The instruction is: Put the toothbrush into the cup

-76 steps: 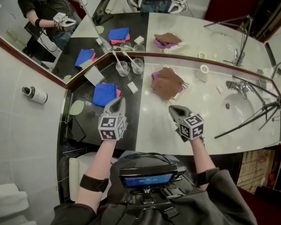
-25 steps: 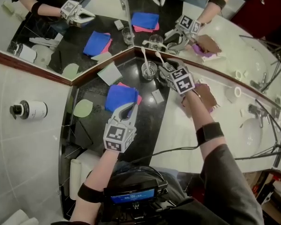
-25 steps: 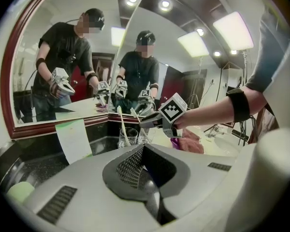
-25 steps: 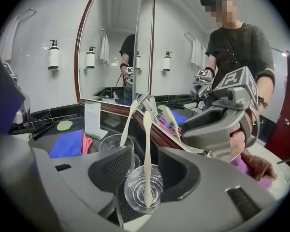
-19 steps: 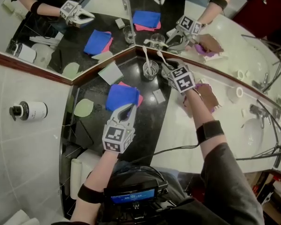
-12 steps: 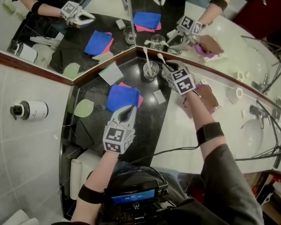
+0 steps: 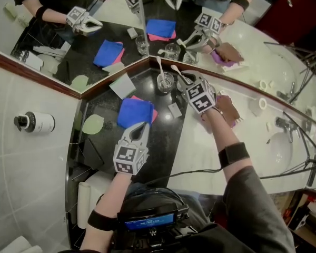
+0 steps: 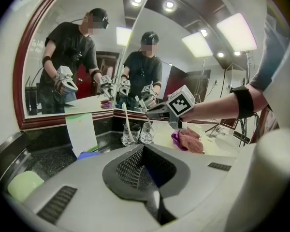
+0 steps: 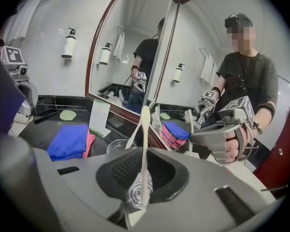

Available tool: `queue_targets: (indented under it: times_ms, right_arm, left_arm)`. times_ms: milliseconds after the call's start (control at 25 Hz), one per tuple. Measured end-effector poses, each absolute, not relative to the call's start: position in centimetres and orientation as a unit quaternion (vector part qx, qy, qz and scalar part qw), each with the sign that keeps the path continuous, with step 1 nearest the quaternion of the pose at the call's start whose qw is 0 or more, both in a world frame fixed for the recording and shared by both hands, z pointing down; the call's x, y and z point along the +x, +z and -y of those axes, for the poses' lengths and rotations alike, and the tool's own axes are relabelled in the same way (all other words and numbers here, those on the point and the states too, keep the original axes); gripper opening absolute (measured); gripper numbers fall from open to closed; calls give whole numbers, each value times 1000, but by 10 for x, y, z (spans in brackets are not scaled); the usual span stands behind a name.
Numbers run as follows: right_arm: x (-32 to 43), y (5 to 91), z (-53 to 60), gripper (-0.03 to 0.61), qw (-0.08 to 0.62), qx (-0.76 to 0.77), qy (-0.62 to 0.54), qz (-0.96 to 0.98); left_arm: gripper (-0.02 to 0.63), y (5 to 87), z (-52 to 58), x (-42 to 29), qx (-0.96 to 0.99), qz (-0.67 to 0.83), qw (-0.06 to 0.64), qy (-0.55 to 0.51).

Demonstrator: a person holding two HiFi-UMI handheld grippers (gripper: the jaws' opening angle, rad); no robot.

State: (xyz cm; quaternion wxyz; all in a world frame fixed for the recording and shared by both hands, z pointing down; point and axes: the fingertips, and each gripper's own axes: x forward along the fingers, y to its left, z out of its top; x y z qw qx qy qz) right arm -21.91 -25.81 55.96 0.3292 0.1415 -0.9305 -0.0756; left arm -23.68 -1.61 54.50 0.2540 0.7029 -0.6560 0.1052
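Note:
Two clear glass cups stand in the counter's mirror corner. The left cup [image 7: 165, 81] holds a cream toothbrush [image 7: 159, 65] that leans on its rim. My right gripper [image 7: 183, 81] hovers over the right cup [image 9: 137, 193], shut on a second cream toothbrush [image 9: 144, 144]. That brush stands upright between the jaws with its lower end still inside the glass. In the head view the held toothbrush [image 7: 176, 70] sticks up past the gripper. My left gripper [image 7: 144, 125] is shut and empty above the dark counter, near the blue cloth. Its own view shows both cups [image 8: 130, 134] ahead.
A blue cloth on a pink one [image 7: 135, 111] lies by the left gripper. A brown cloth on a purple one [image 7: 227, 108] lies under my right forearm. Nearby are a small white block [image 7: 174, 109], a card stand [image 7: 122, 86], a green pad [image 7: 93, 124] and the tap [image 7: 282, 124].
My right arm reached from the counter's front edge to the right cup, closed on the toothbrush handle and rose slightly. The left gripper has hardly moved.

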Motion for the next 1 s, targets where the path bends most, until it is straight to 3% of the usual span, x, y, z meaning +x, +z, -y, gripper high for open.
queue_targets:
  times_ms: [440,720,1000]
  right_arm:
    - [-183,498,227,54,307,178,-61,933]
    - [-153,482,190,54,308,204,44,928]
    - [-103,528,135,54,340,234,155,898]
  left_arm:
    - [0,529,3,-225,714,649,246,91]
    - [0,525,-2,-218,722,641,249,79]
    - [0,529,-1,-202,738,620,253,82]
